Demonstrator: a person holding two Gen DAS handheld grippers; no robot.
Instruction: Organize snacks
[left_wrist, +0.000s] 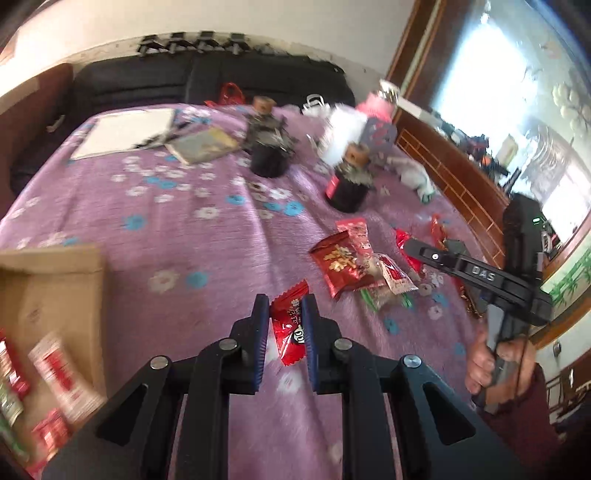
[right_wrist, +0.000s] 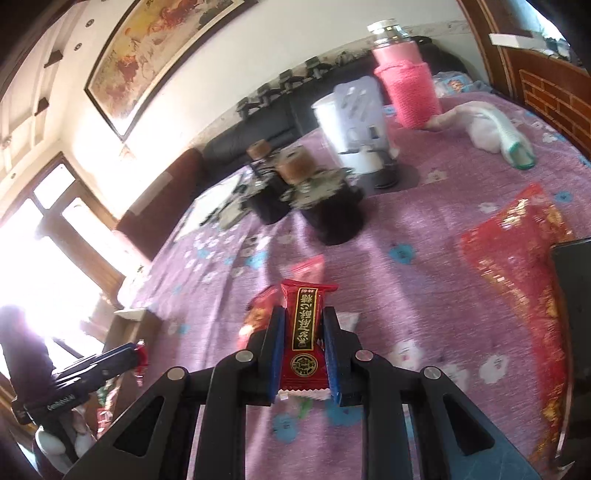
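Two grippers, each pinching one wrapped snack clear of the purple cloth.

Left wrist view: the left gripper (left_wrist: 285, 325) has its blue pads pressed onto a small red sachet (left_wrist: 288, 328), gripped across the middle with both crimped ends free. A cardboard box (left_wrist: 55, 295) sits at lower left, holding several packets already; in my judgement that is the destination. The loose pile of snacks (left_wrist: 358, 269) lies right of centre on the cloth. Risk: the wrapper is slick and slack, so it could slide out of the pads on the way to the box and fall short of the rim. The picture is blurred, so the depth of grip cannot be confirmed.

Right wrist view: the right gripper (right_wrist: 304, 343) is clamped on a dark red bar packet (right_wrist: 304, 332) with a gold-lettered label, standing upright between the pads. Risk: it stands tall above the pads and could pivot or catch something if swung.

View differences: only the left view shows the box, the pile and the person's hand (left_wrist: 487, 362) on the right handle. Only the right view shows the large red bag (right_wrist: 517, 266) lying at the right and the pink-sleeved flask (right_wrist: 410, 85) unobscured; the left tool appears there at the lower left edge.
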